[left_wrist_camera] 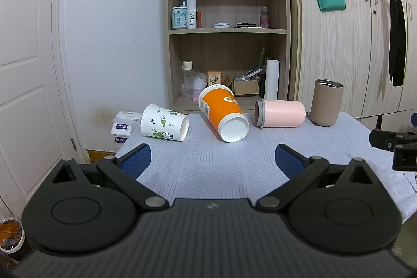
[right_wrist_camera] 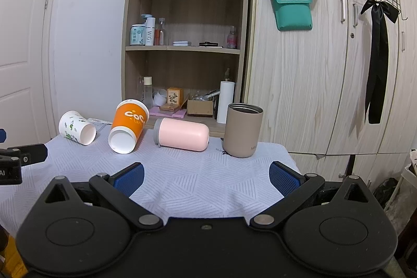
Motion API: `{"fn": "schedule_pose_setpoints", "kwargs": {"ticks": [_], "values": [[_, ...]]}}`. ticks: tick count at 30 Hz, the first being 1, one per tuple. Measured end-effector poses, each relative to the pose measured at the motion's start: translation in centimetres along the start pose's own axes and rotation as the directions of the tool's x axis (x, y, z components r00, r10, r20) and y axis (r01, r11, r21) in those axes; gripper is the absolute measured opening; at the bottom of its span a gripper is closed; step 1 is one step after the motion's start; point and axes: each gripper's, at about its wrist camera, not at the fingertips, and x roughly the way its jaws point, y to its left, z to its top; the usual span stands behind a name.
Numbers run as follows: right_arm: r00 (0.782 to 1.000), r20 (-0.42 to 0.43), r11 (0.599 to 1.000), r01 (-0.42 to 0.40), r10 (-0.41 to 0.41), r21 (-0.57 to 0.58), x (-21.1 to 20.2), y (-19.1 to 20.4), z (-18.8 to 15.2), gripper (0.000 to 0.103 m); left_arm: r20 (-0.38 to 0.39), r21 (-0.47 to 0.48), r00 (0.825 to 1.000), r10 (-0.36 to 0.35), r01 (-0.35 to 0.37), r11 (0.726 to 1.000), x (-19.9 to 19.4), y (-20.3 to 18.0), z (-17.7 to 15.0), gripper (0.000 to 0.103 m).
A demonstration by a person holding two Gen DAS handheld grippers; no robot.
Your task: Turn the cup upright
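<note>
Several cups are on a table with a white patterned cloth. A white paper cup with green leaves, an orange paper cup and a pink cup with a grey rim lie on their sides. A taupe tumbler stands upright at the right. My left gripper is open and empty, in front of the orange cup. My right gripper is open and empty, in front of the pink cup and tumbler.
A wooden shelf unit with bottles and boxes stands behind the table, beside wood-grain cabinet doors. A tissue pack lies off the table's far left corner. The table's right edge drops off near the tumbler.
</note>
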Motion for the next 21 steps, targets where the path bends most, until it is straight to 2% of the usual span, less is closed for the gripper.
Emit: {"fn": "schedule_pose_setpoints", "kwargs": {"ticks": [13, 18, 21], "values": [[1.000, -0.003, 1.000, 0.000, 0.000, -0.002, -0.03, -0.05, -0.12, 0.103, -0.011, -0.007, 1.000, 0.000, 0.000, 1.000, -0.06, 0.07, -0.19, 0.103], [1.000, -0.019, 1.000, -0.023, 0.023, 0.013, 0.21, -0.24, -0.09, 0.103, -0.075, -0.085, 0.997, -0.031, 0.024, 0.996, 0.47, 0.68, -0.07, 0.103], [0.999, -0.022, 0.999, -0.035, 0.036, 0.019, 0.46, -0.20, -0.17, 0.103, -0.098, -0.085, 0.995, -0.009, 0.001, 0.996, 0.77, 0.49, 0.12, 0.103]]}}
